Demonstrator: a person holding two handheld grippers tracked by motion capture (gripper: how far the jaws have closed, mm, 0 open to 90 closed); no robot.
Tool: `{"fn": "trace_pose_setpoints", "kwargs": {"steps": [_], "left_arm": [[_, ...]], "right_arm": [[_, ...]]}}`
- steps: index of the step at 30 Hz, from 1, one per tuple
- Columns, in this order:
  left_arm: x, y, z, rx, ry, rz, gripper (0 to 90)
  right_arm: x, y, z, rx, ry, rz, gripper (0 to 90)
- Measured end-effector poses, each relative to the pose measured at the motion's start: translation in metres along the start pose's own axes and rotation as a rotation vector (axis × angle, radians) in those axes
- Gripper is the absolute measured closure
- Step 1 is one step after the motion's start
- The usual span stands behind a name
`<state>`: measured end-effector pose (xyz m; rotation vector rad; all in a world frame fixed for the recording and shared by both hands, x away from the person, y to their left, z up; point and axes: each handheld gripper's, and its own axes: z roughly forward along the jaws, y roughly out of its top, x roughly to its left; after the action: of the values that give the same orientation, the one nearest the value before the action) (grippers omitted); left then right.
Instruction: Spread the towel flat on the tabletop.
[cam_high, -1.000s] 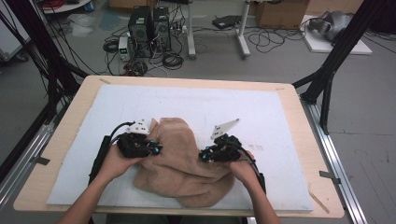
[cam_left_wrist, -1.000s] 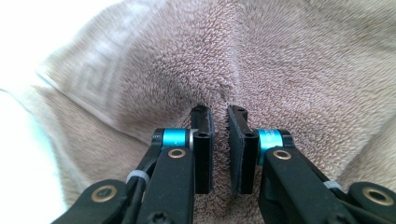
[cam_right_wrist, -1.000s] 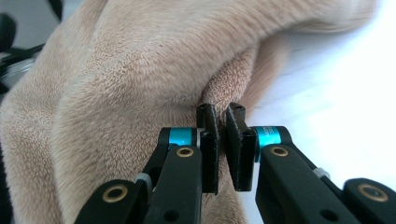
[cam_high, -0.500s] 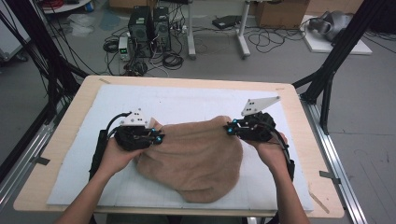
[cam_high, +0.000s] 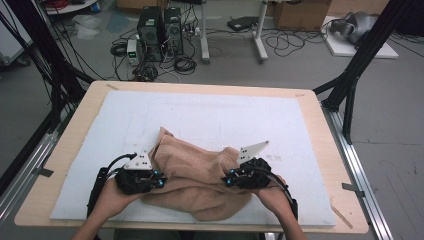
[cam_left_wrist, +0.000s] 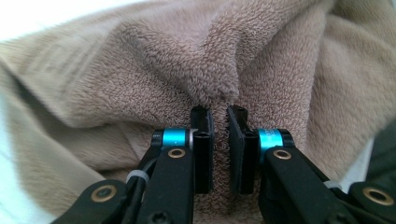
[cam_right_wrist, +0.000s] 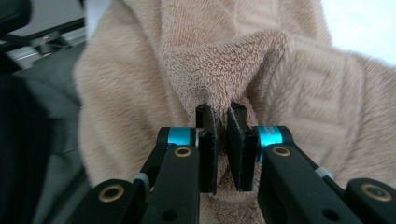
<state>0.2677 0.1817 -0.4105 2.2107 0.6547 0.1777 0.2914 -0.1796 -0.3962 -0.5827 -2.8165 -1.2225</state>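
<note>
A person has a tan towel (cam_high: 197, 177) bunched on the white mat (cam_high: 210, 117) near the table's six o'clock edge, and both hands are on it. The left gripper (cam_high: 159, 181) sits at the towel's nine o'clock side, its jaws drawn nearly together on a tuck of terry (cam_left_wrist: 219, 91) at their tips. The right gripper (cam_high: 227, 181) is at the three o'clock side; its jaws have just eased apart a little, yet a fold (cam_right_wrist: 219, 95) stays nipped between the tips.

I would judge this the middle of a fold or a shake-out: two edges are gathered and the cloth between them hangs slack and rumpled. The next move seems to call for spreading the hands apart evenly, so the slack pulls flat, and keeping both pinches firm, the right one especially.

The towel's long axis runs roughly nine to three, between the grippers. One corner (cam_high: 162, 132) points toward eleven o'clock, and a loose lobe (cam_high: 215, 212) sags toward six.
</note>
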Motion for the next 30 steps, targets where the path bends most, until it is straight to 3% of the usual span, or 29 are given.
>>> {"fn": "trace_pose_setpoints", "kwargs": {"steps": [3, 6, 10, 14, 18, 21, 23, 24, 26, 29, 30], "left_arm": [[0.007, 0.000, -0.003, -0.014, -0.024, -0.027, 79.7], [0.009, 0.003, -0.005, -0.021, -0.028, -0.040, 73.6], [0.012, 0.011, -0.015, -0.066, -0.036, -0.046, 62.0], [0.016, 0.028, -0.031, -0.128, -0.021, -0.036, 57.8], [0.026, 0.044, -0.031, -0.150, 0.026, -0.024, 56.1], [0.035, 0.052, -0.013, -0.116, 0.058, -0.018, 53.5], [0.042, 0.053, 0.007, -0.047, 0.087, 0.000, 51.1], [0.046, 0.052, 0.018, -0.008, 0.094, -0.012, 49.2], [0.052, 0.048, 0.035, 0.074, 0.096, -0.030, 44.0], [0.057, 0.043, 0.050, 0.113, 0.076, -0.056, 45.2], [0.059, 0.041, 0.052, 0.114, 0.049, -0.067, 51.4]], "right_arm": [[0.001, 0.002, -0.004, -0.008, 0.020, -0.010, 74.0], [0.001, 0.007, -0.011, -0.019, 0.005, -0.015, 65.6], [-0.007, 0.013, -0.032, -0.085, -0.042, -0.016, 62.2], [-0.021, 0.013, -0.046, -0.131, -0.079, 0.009, 61.0], [-0.037, 0.008, -0.044, -0.147, -0.123, 0.060, 62.0], [-0.044, 0.005, -0.029, -0.112, -0.125, 0.090, 56.4], [-0.049, 0.003, -0.016, -0.088, -0.114, 0.114, 48.2], [-0.051, 0.002, -0.006, -0.075, -0.099, 0.132, 46.1], [-0.055, -0.003, 0.014, -0.038, -0.078, 0.139, 46.9], [-0.056, -0.004, 0.021, -0.031, -0.074, 0.138, 53.0], [-0.057, -0.004, 0.024, -0.013, -0.073, 0.139, 56.9]]}}
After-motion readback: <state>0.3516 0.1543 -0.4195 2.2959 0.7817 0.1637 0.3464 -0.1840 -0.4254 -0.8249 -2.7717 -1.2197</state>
